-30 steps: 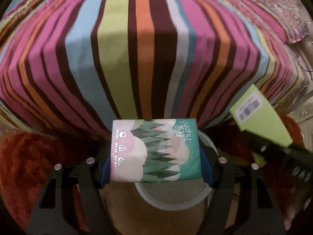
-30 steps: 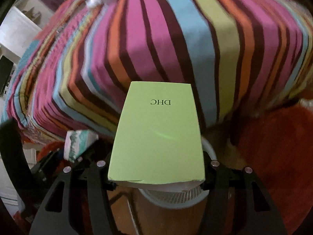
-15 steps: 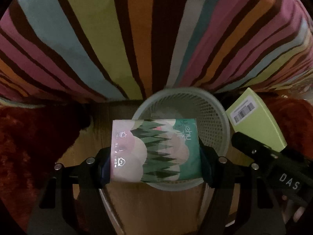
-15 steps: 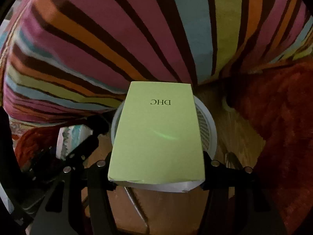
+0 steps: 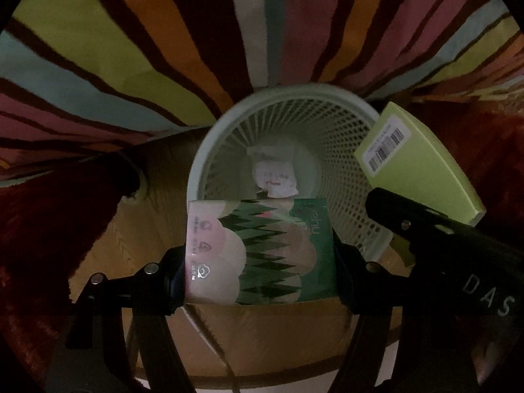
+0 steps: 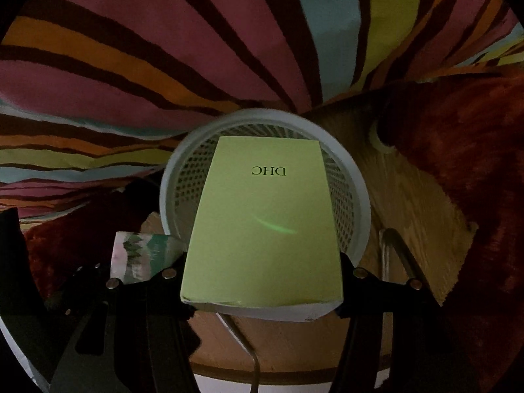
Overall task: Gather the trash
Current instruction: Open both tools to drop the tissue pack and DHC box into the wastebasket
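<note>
My left gripper (image 5: 260, 262) is shut on a tissue pack (image 5: 262, 252) printed with green trees and pink hills, held over the near rim of a pale mesh wastebasket (image 5: 340, 131). A crumpled white wrapper (image 5: 275, 172) lies at the basket's bottom. My right gripper (image 6: 262, 278) is shut on a lime-green DHC box (image 6: 265, 222) that hangs above the same wastebasket (image 6: 357, 196). In the left wrist view the green box (image 5: 416, 167) shows at the right, over the basket's edge. In the right wrist view the tissue pack (image 6: 144, 255) shows at the lower left.
A striped bedspread (image 5: 163, 65) hangs down behind the basket. Dark red shaggy rug (image 5: 49, 229) lies on both sides on a wooden floor (image 6: 409, 196). A round wooden stool or table edge with metal rods (image 6: 396, 249) sits below the grippers.
Both grippers have sunk and tipped downward, from facing the bed top to looking into the wastebasket. The basket's inside and the wrapper in it have come into view. Both grips are unchanged.
</note>
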Demonstrator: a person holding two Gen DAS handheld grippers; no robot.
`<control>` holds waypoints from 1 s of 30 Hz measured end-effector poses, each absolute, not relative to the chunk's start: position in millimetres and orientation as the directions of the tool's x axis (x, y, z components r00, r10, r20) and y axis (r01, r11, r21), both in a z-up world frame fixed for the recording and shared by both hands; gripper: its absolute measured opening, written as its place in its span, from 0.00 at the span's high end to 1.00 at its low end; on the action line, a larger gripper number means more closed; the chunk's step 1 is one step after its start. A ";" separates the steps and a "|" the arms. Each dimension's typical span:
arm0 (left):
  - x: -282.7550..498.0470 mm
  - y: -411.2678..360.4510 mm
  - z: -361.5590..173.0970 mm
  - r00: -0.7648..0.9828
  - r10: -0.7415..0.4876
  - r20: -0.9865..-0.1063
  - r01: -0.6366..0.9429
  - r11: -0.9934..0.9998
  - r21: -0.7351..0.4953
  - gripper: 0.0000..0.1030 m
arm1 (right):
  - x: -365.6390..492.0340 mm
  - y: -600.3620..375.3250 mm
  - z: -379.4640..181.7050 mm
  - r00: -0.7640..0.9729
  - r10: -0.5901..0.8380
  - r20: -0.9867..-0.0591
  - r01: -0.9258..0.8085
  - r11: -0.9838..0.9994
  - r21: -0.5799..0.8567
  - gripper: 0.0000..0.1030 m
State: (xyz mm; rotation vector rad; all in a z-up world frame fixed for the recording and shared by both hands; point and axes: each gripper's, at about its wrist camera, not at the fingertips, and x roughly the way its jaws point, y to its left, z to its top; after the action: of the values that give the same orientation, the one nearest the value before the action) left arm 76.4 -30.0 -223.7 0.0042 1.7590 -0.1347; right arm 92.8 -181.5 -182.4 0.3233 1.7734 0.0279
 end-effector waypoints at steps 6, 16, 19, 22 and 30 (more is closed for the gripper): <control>80.1 -34.8 -240.0 -0.237 -0.068 -0.969 0.084 0.992 -0.090 0.33 | 90.1 -184.8 -204.1 -0.241 0.237 -0.941 0.224 0.957 0.184 0.47; 76.5 -34.2 -270.1 -0.307 -0.070 -0.949 0.075 0.992 -0.097 0.33 | 89.0 -181.0 -230.6 -0.311 0.238 -0.920 0.250 0.954 0.163 0.47; 75.0 -37.5 -276.9 -0.321 -0.067 -0.945 0.081 0.992 -0.098 0.33 | 88.1 -180.5 -238.0 -0.331 0.241 -0.912 0.261 0.952 0.157 0.47; 72.5 -38.4 -284.6 -0.337 -0.068 -0.939 0.085 0.991 -0.102 0.33 | 88.2 -182.2 -241.9 -0.349 0.242 -0.905 0.268 0.951 0.151 0.47; 71.7 -39.2 -293.4 -0.376 -0.084 -0.923 0.068 0.991 -0.118 0.29 | 89.0 -180.8 -255.0 -0.370 0.237 -0.898 0.283 0.950 0.134 0.45</control>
State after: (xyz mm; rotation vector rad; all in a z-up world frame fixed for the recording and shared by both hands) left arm 71.7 -39.2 -293.4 -0.0116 1.9502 -0.1603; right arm 89.0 -180.8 -255.0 0.3737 1.9674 -0.0503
